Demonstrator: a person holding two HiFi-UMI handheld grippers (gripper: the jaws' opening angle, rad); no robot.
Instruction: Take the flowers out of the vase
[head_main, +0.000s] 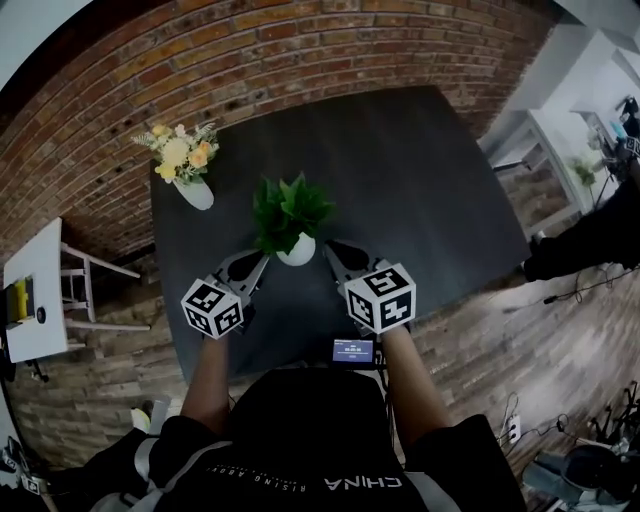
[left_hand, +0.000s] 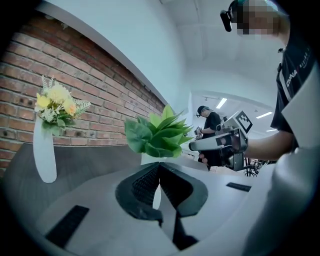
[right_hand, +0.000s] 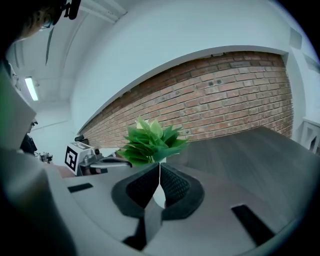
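A bunch of yellow and white flowers (head_main: 181, 150) stands in a slim white vase (head_main: 195, 192) at the table's far left corner; the left gripper view shows the flowers (left_hand: 56, 104) in their vase (left_hand: 44, 152) by the brick wall. A green leafy plant (head_main: 289, 209) in a small round white pot (head_main: 296, 251) sits nearer me. My left gripper (head_main: 264, 259) is shut and empty, just left of the pot. My right gripper (head_main: 329, 247) is shut and empty, just right of it. Both point at the plant (left_hand: 157, 134) (right_hand: 150, 142).
The dark table (head_main: 420, 180) stands against a brick wall (head_main: 120, 90). White furniture (head_main: 35, 290) stands to the left and white shelving (head_main: 560, 150) to the right. A small screen device (head_main: 353, 350) lies at the table's near edge. Another person (left_hand: 210, 125) stands in the background.
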